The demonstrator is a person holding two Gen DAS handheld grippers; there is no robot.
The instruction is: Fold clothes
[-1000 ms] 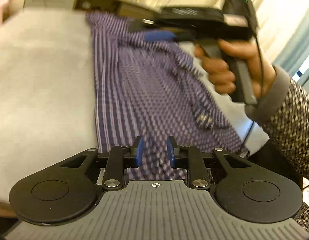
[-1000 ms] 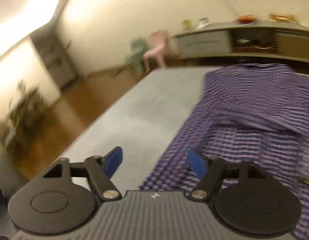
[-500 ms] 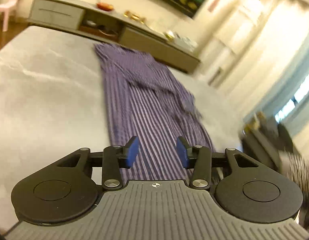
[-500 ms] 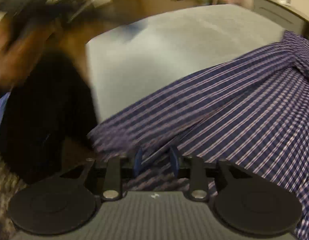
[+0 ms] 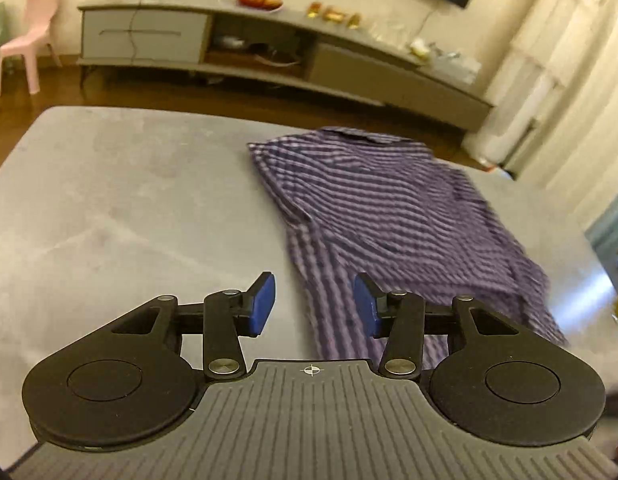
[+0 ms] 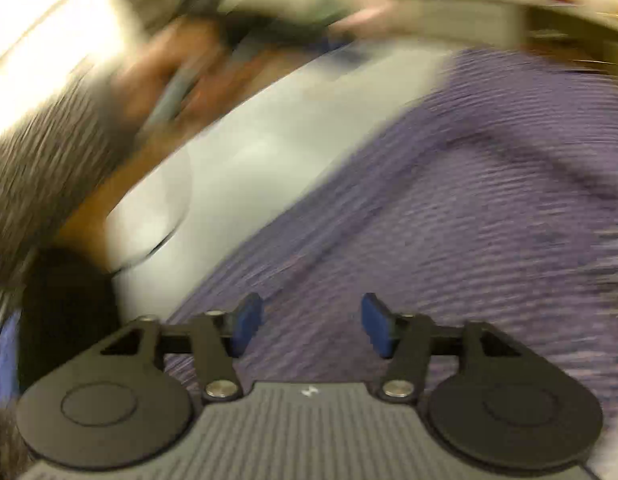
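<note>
A purple striped shirt [image 5: 393, 216] lies on the grey bed [image 5: 121, 200], its far part folded over the lower part. My left gripper [image 5: 313, 304] is open and empty, above the shirt's near left edge. In the blurred right wrist view my right gripper [image 6: 312, 324] is open and empty just above the shirt [image 6: 469, 232]. The person's arm and hand [image 6: 121, 96] show blurred at the upper left there.
A long grey TV cabinet [image 5: 269, 52] runs along the far wall, with a pink chair [image 5: 25, 40] at the left. Curtains [image 5: 557, 64] hang at the right. Wooden floor lies between the bed and the cabinet.
My right gripper let go of the shirt's edge and opened. My left gripper opened wider and pulled back. The shirt's lower part now lies folded up over itself.
</note>
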